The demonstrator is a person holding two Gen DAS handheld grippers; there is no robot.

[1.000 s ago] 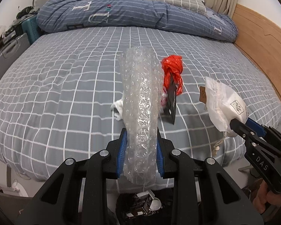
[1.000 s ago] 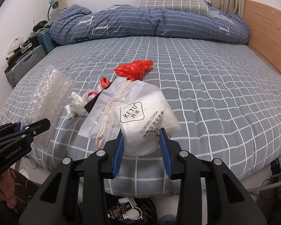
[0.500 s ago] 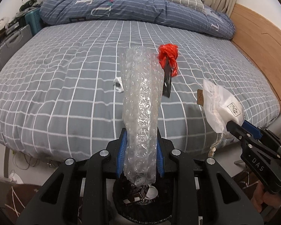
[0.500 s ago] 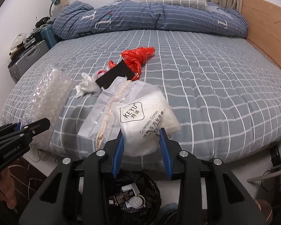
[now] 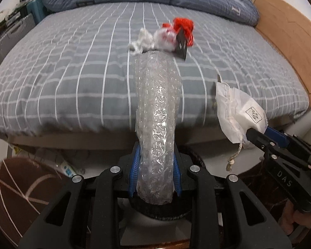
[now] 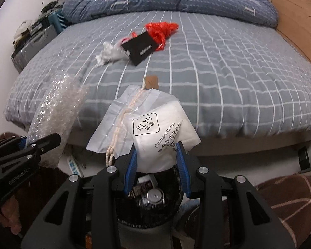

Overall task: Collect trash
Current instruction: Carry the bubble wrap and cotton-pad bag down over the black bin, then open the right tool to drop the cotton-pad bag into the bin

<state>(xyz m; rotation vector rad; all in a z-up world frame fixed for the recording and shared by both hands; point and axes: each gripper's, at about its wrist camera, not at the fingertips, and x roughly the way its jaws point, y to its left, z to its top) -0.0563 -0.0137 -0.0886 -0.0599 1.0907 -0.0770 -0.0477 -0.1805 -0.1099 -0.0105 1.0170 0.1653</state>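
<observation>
Drop-off step by the looks of it: left gripper (image 5: 155, 174) pinching the bubble wrap (image 5: 157, 112), right gripper (image 6: 158, 166) clamping the cotton pad bag (image 6: 161, 132), both above the trash bin (image 6: 155, 199), so next is probably just letting go.

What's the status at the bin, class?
Left gripper shut on bubble wrap. Right gripper shut on cotton pad bag, above trash bin. Path clear.
</observation>
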